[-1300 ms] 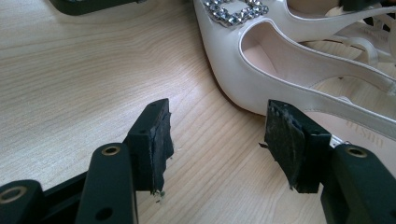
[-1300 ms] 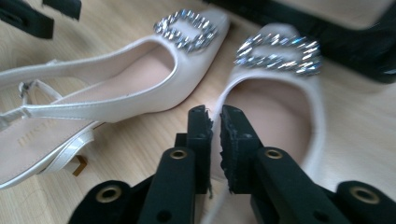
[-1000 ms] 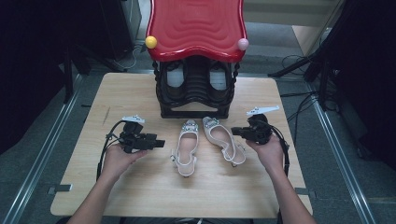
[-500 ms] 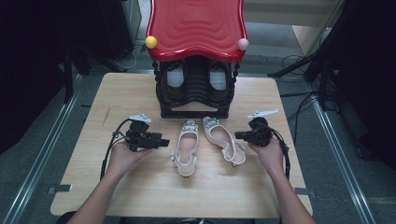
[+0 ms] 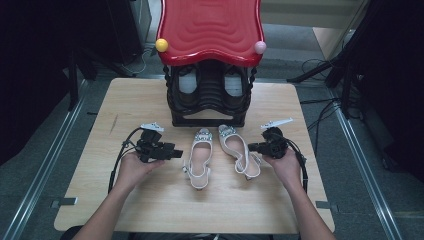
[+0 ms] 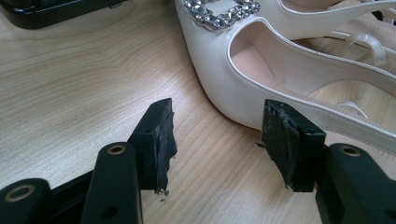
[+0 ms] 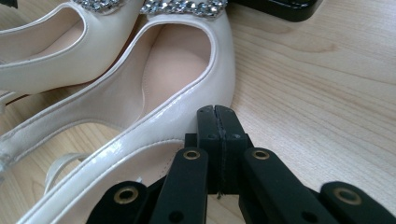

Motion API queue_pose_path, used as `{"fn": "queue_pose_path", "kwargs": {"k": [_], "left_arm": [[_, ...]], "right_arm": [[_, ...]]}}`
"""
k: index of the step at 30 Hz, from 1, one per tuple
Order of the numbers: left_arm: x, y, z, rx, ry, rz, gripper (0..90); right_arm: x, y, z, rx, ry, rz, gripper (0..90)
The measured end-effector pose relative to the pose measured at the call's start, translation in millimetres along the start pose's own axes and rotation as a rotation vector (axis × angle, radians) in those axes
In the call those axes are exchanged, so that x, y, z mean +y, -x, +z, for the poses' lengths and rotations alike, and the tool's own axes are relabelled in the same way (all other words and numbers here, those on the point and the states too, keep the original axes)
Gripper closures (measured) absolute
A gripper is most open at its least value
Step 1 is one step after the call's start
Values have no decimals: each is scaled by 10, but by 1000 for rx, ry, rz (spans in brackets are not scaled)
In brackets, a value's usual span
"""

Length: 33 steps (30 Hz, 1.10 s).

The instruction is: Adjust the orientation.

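Left gripper (image 5: pixel 172 152) has edged right toward the left shoe (image 5: pixel 199 159) — jaws parted, just closing slightly, nothing gripped. Right gripper (image 7: pixel 217 112) clenched empty beside the right shoe (image 7: pixel 154 88).

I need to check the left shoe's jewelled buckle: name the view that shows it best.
Left gripper view: the buckle is close and sharp. The high view shows it tiny; the right gripper view catches its edge.

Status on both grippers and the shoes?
Left gripper open beside left shoe, nothing held. Right gripper shut, empty, against right shoe. Shoe rack just behind; nothing in between.
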<state>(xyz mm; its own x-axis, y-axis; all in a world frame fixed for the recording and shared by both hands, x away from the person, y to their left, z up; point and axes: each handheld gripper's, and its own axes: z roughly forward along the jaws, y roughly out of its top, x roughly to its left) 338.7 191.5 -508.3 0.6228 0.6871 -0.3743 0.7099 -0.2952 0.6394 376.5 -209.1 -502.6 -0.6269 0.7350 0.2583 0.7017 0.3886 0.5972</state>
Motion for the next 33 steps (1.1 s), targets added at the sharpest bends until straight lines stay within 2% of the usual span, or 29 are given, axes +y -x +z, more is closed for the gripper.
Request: {"fn": "queue_pose_path", "kwargs": {"k": [2,6,8,13,22,28,33], "left_arm": [[0,-1,2,-9,-2,-2,450],[0,6,5,-6,-4,3,461],[-1,6,8,-4,-5,4,461],[-4,1,6,-5,-7,2,461],[-13,19,-3,-3,-8,14,472],[-47,13,-33,5,0,1,472],[-89,-1,-67,10,5,-9,471]], "right_arm": [[-5,-10,0,13,-6,-5,900],[-7,-26,12,-9,2,-9,900],[11,-16,43,-20,9,6,900],[51,8,111,-26,4,8,900],[77,-45,145,-14,2,-16,900],[130,-15,220,-18,15,-9,900],[170,1,262,0,9,-10,900]]}}
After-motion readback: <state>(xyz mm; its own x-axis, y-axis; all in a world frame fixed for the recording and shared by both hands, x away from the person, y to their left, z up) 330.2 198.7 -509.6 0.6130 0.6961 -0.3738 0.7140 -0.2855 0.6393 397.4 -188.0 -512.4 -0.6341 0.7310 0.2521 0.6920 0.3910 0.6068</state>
